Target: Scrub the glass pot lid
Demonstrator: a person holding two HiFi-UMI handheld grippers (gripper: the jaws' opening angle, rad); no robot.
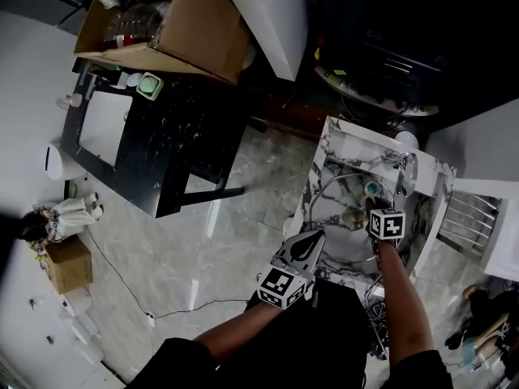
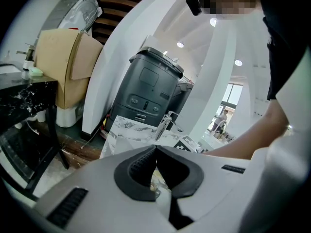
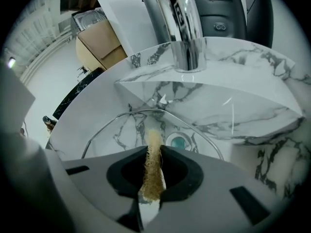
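Right gripper (image 3: 153,151) is down in the sink (image 3: 243,106) now, jaws nearly closed and pinching a thin tan scrub pad (image 3: 152,176) that sticks out past the tips. The lid (image 3: 127,126) sits in the basin below the faucet (image 3: 180,28), its metal rim arcing ahead of the pad and the drain (image 3: 178,141) showing through the glass. Whether the pad actually touches the glass I can't say. Left gripper (image 2: 156,148) hovers by the sink's near left edge, tips pressed together and, as far as I can see, gripping nothing. That's the worry: nothing seems to steady the lid, so a firm stroke could send it skating or knocking against the marble. The pad is gripped only by its edge too, so it might fold or pull free. No brand or lettering is readable, just the square markers on the grippers.
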